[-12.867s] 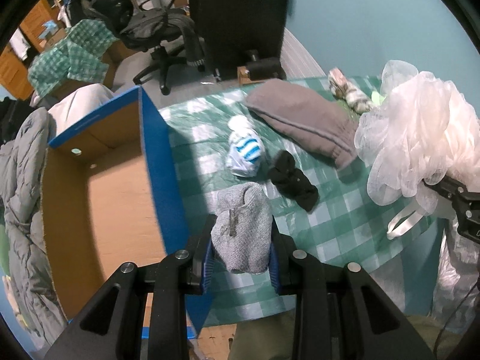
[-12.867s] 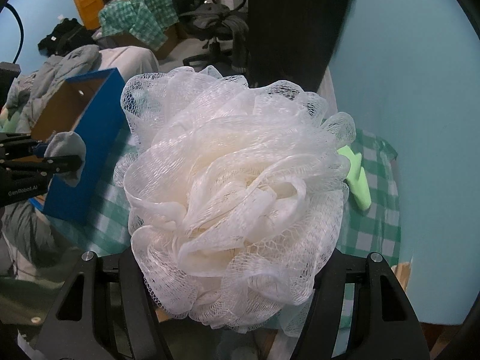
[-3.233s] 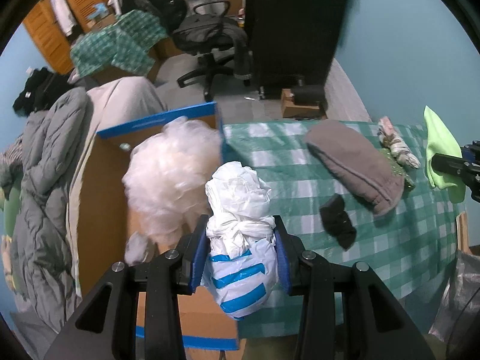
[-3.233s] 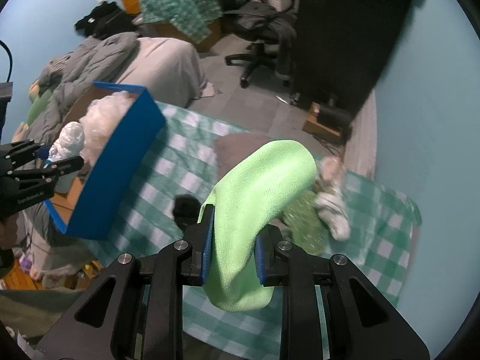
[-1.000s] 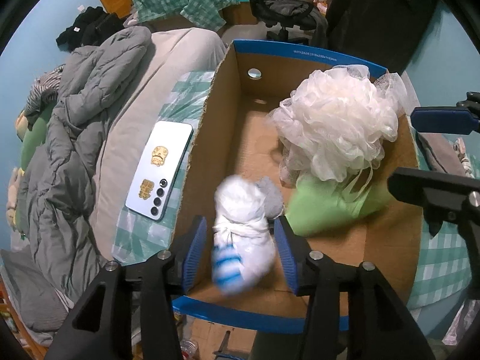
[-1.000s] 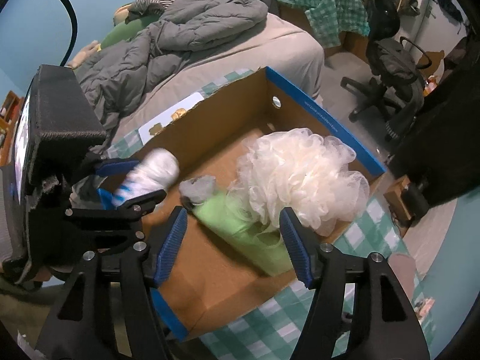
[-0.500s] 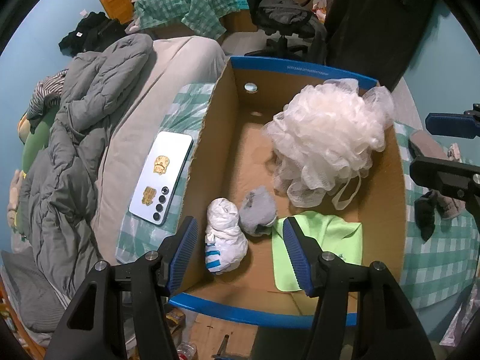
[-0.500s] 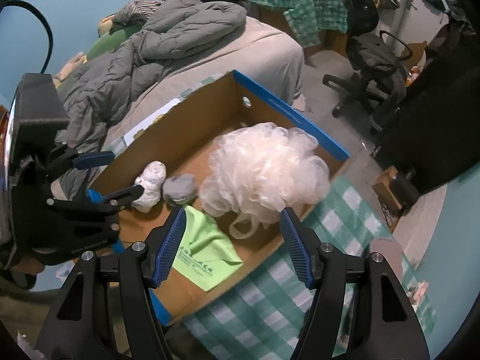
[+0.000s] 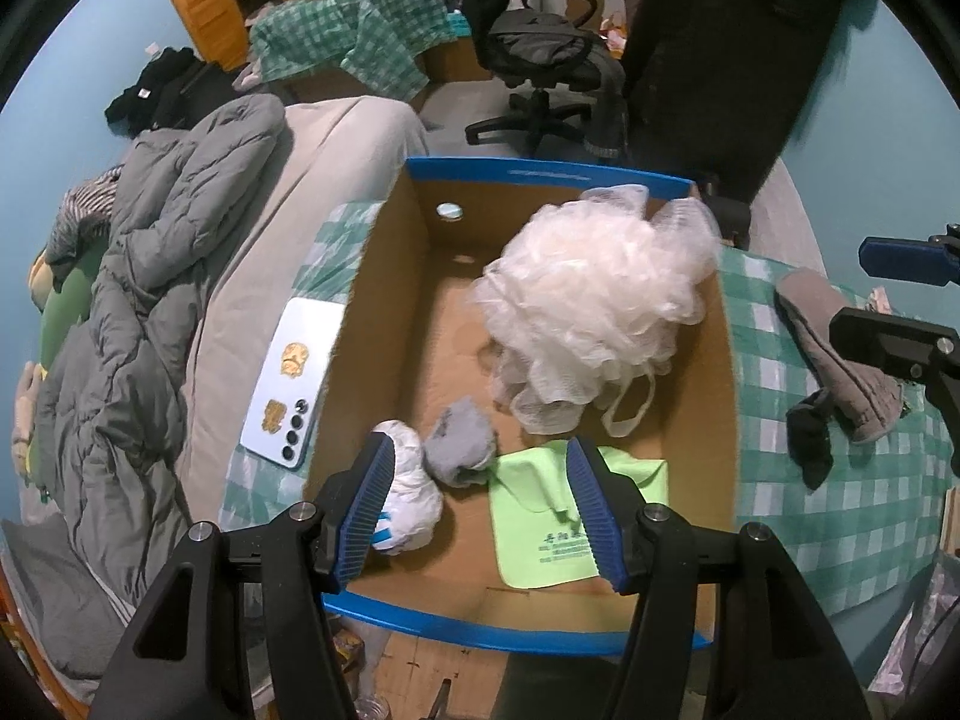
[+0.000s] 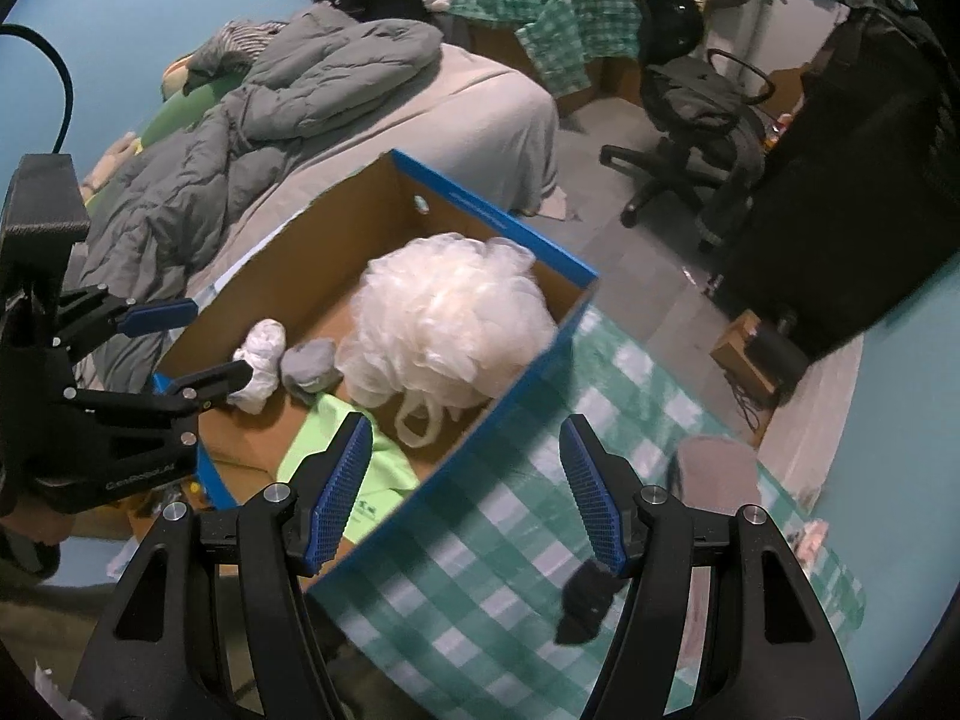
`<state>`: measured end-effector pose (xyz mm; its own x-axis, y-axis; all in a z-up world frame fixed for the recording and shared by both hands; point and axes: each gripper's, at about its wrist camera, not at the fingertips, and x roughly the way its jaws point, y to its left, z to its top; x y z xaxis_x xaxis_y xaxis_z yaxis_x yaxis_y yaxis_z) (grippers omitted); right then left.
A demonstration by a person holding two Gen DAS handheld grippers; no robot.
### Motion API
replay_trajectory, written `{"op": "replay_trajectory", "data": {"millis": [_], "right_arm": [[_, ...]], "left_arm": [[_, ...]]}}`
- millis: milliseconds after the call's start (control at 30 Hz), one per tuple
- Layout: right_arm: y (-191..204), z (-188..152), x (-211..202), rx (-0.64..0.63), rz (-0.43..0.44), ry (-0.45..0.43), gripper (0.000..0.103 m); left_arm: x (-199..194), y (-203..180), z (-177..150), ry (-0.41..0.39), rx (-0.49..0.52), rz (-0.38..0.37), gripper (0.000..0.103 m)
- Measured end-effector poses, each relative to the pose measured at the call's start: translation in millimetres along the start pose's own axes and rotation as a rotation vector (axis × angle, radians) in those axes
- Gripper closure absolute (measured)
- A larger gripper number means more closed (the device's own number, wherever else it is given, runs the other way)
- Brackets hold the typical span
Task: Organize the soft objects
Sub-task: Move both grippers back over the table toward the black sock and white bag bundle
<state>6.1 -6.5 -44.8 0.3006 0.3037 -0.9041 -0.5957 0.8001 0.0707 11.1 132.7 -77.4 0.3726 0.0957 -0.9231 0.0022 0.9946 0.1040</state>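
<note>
One cardboard box [image 9: 384, 276] holds four soft things: one white bath pouf [image 9: 591, 300], one grey sock ball [image 9: 461, 443], one white-and-blue bundle [image 9: 411, 489], one green cloth [image 9: 543, 516]. Beside the box lie one grey garment [image 9: 831, 354], one black sock [image 9: 810, 441] and one phone [image 9: 294, 381].

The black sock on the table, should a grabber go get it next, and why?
Probably yes: the right gripper should swing over to the black sock. Both grippers are open and empty, the box already holds the white pouf and green cloth, and the sock lies close by on the checked tablecloth.
</note>
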Motion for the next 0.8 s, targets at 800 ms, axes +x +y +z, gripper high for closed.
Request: {"op": "replay_trajectory", "data": {"millis": [800], "right_arm": [[-88.9,-70.4,-53.4,0.187,-0.121,-0.014,0.037]], "left_arm": [[-12.8,-96.6,6.9,-0.002,0.137,-0.075,0.041]]}}
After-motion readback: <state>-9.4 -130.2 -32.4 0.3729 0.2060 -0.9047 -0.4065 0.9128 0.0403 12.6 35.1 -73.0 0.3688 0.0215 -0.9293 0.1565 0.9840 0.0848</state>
